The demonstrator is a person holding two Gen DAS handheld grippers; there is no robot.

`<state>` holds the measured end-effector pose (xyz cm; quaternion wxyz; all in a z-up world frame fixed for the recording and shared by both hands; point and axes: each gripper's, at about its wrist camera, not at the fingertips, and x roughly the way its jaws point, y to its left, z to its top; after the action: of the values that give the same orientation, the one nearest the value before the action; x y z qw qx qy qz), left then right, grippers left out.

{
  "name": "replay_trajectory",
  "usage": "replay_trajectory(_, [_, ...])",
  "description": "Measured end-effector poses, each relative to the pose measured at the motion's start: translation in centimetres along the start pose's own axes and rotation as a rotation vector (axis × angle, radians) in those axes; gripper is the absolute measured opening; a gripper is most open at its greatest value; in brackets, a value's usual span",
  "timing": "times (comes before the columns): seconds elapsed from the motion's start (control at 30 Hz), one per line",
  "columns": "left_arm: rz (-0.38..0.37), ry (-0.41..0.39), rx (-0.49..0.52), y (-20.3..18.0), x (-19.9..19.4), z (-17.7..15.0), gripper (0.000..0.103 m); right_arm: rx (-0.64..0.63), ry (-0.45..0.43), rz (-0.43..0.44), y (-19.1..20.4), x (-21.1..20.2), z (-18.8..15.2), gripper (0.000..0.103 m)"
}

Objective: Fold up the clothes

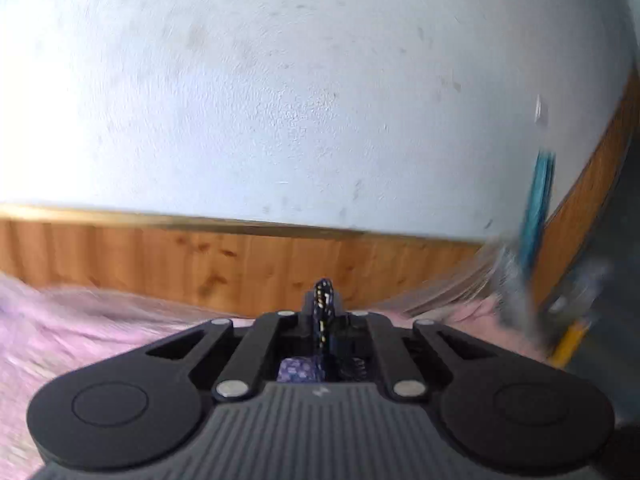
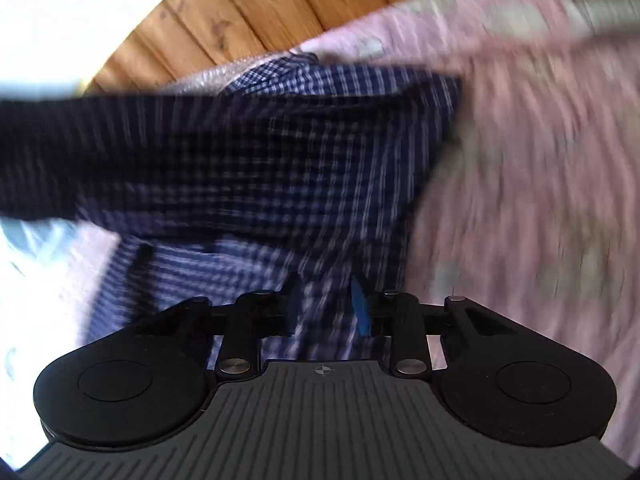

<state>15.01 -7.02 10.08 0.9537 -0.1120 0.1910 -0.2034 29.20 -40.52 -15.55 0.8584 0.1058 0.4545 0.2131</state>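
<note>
Clearly, the left gripper (image 1: 323, 300) is clenched on a narrow fold of dark checked cloth, which pokes up between its fingers (image 1: 310, 308) and also shows as a paler bunch just behind them, inside the mechanism. Ahead of these fingers stands a white wall (image 1: 280, 100) above a band of wood panelling (image 1: 224, 260); a pink bedspread (image 1: 80, 332) lies below and to both sides, blurred. Off to the right of the fingers a blurred teal strip (image 1: 538, 208) and a yellow object (image 1: 570, 342) can be seen, too smeared to identify.

The right gripper (image 2: 327, 308) is released, its blue-tipped fingers (image 2: 360, 308) apart with nothing between them. Directly ahead of and beneath them spreads the blue checked shirt (image 2: 300, 152), lying on the pink bedspread, which extends to the right of the fingers. A darker, blurred part of the shirt stretches away to the left. Wood panelling shows beyond the shirt.
</note>
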Motion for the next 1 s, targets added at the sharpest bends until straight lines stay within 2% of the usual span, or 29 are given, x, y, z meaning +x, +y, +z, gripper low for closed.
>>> replay_trajectory(0.1, [-0.043,0.006,-0.046,0.9,0.9,1.2,0.005,-0.008,-0.022,0.005,0.0,2.1,3.3,0.031])
replay_trajectory(0.23, [-0.050,0.045,-0.014,0.3,1.6,1.5,0.005,-0.001,-0.043,-0.018,-0.5,5.8,7.6,0.031])
replay_trajectory(0.3, [-0.066,0.075,0.014,-0.1,2.2,1.3,0.005,0.029,-0.041,-0.003,-1.6,6.8,8.4,0.031])
replay_trajectory(0.37, [-0.129,0.109,0.013,-0.9,2.2,0.4,0.005,0.061,-0.037,0.015,-2.8,7.8,9.2,0.031])
replay_trajectory(0.47, [-0.228,0.185,0.033,-2.9,2.8,-1.9,0.005,0.109,-0.031,0.040,-4.6,9.2,10.3,0.030])
replay_trajectory(0.6, [-0.341,0.330,0.025,-5.7,4.9,-7.9,0.005,0.167,-0.047,0.111,-7.2,8.9,9.7,0.028])
replay_trajectory(0.7, [-0.335,0.440,0.089,-7.4,6.5,-12.6,0.005,0.226,-0.065,0.148,-9.2,7.9,9.0,0.028])
replay_trajectory(0.77, [-0.339,0.486,0.129,-8.2,7.1,-14.9,0.005,0.266,-0.078,0.163,-10.4,7.3,8.8,0.028])
replay_trajectory(0.83, [-0.350,0.521,0.168,-8.4,7.1,-16.1,0.005,0.316,-0.095,0.169,-11.5,6.8,8.6,0.029])
replay_trajectory(0.93, [-0.376,0.542,0.143,-8.3,6.8,-16.9,0.005,0.379,-0.111,0.188,-12.6,6.0,8.0,0.033])
replay_trajectory(1.0, [-0.360,0.541,0.159,-8.2,6.5,-17.1,0.005,0.356,-0.110,0.175,-12.1,5.8,7.8,0.039])
